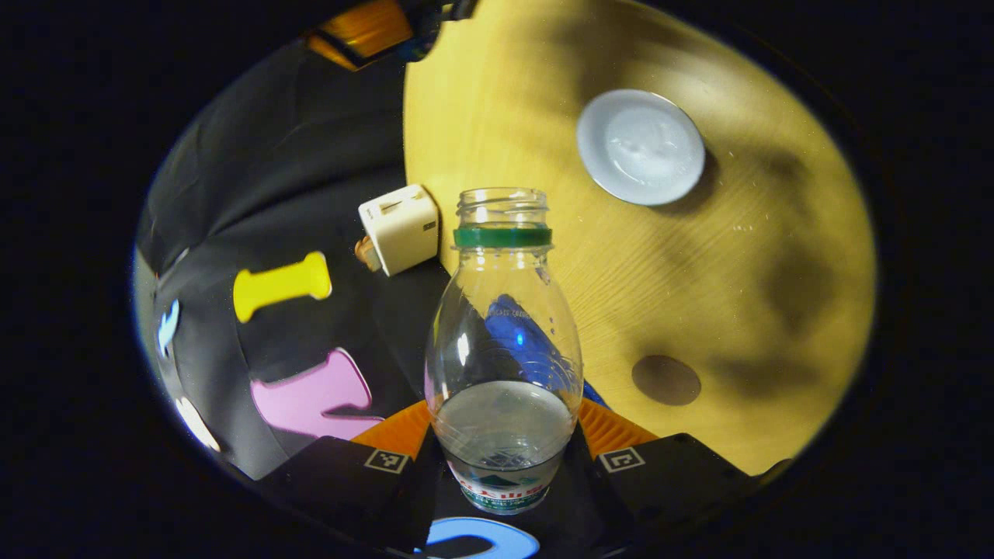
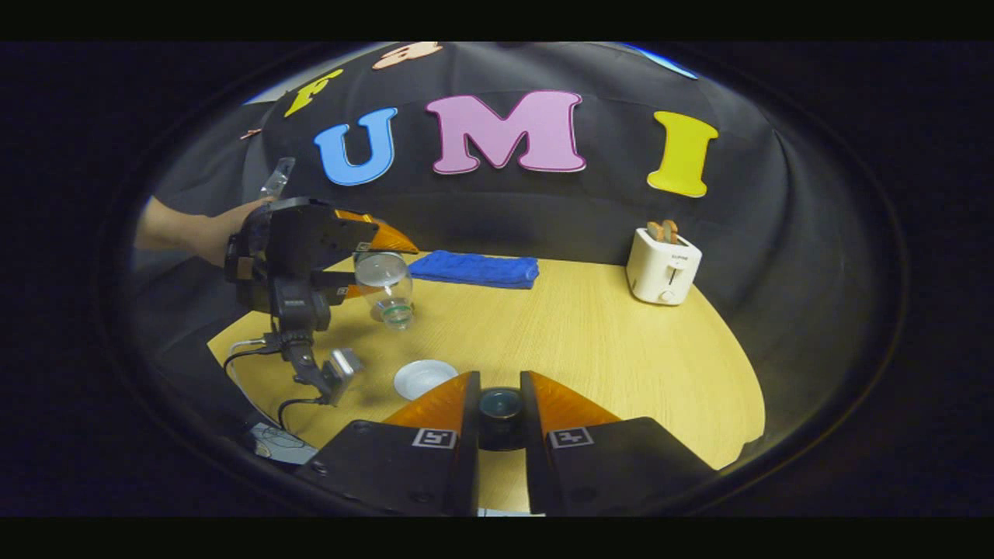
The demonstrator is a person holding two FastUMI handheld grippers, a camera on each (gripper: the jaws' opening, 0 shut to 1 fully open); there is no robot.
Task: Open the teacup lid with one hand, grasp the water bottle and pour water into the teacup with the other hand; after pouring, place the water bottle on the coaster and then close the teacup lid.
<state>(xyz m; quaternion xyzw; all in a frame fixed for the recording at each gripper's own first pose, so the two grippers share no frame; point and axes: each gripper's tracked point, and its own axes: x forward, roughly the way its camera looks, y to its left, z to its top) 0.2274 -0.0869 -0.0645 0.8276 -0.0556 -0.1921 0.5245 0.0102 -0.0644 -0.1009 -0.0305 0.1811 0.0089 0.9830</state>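
Fingers of the left gripper (image 1: 503,458) pinch the water bottle (image 1: 503,365) at its lower body, one on each side, at the bottom centre of the left gripper view. Bottle is uncapped, partly filled, its open mouth pointing toward frame centre. Beyond the mouth lies the yellow table (image 1: 699,295), with a white coaster (image 1: 641,146) at upper right and a white toaster (image 1: 399,228) left of the bottle neck.

Right gripper (image 2: 501,411) fingers, bottom centre of the right gripper view, close on a small dark teacup lid (image 2: 501,405) held between them. Just left of the tips sits the coaster. Farther off, at middle left, a hand (image 2: 221,233) holds the left gripper with the bottle tilted mouth-down above the table. A blue cloth (image 2: 474,269) lies at the far table edge, the toaster at right.
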